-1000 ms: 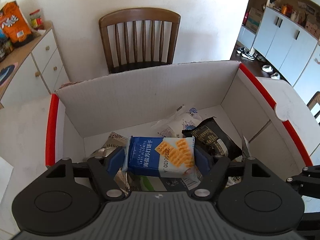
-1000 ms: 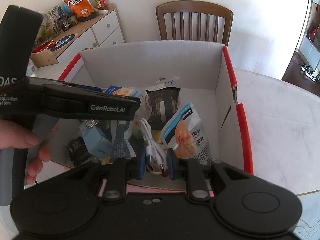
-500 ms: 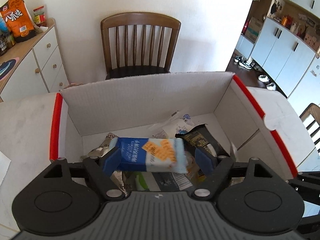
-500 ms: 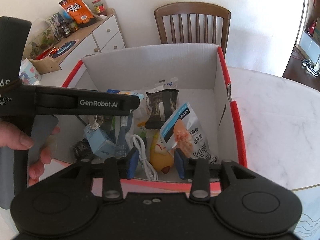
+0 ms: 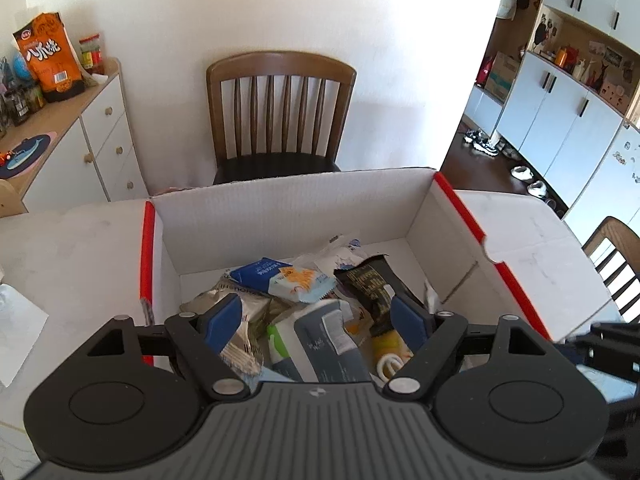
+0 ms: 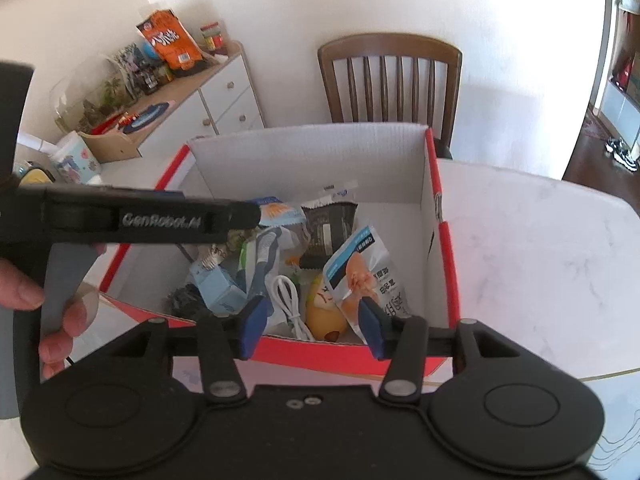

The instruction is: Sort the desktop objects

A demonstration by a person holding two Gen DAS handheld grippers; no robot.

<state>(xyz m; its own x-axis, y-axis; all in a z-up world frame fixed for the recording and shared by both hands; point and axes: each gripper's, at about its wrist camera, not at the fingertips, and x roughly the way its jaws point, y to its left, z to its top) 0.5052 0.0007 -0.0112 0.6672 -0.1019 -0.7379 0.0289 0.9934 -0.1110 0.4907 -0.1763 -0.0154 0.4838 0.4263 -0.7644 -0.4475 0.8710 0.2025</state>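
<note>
A: While both grippers hang over the cardboard box, what sits in it?

B: A heap of packets. The blue cracker packet lies on top toward the far wall, touching a black snack bag on its right. Nearer the cameras lie a grey-blue razor pack, a silver foil pouch and a white cable.

A: And the left gripper?

B: Its 2 blue pads stand wide apart with nothing between them; the cracker packet lies beyond the tips, free of them.

A: The right gripper?

B: Also spread, though less widely, and holding nothing. It hovers at the near red rim, with the cable and a yellow toy seen between its fingers and a blue-and-white snack pouch just past its right pad.

A: What blocks the view?

B: In the right wrist view the left gripper's black body crosses the left side of the box, with the person's left hand wrapped on its handle, hiding part of the heap. A small light-blue carton shows below it.

A: Around the box?

B: It rests on a white marble table. A wooden chair stands behind the far wall, and a white sideboard to the left carries an orange snack bag and jars.
</note>
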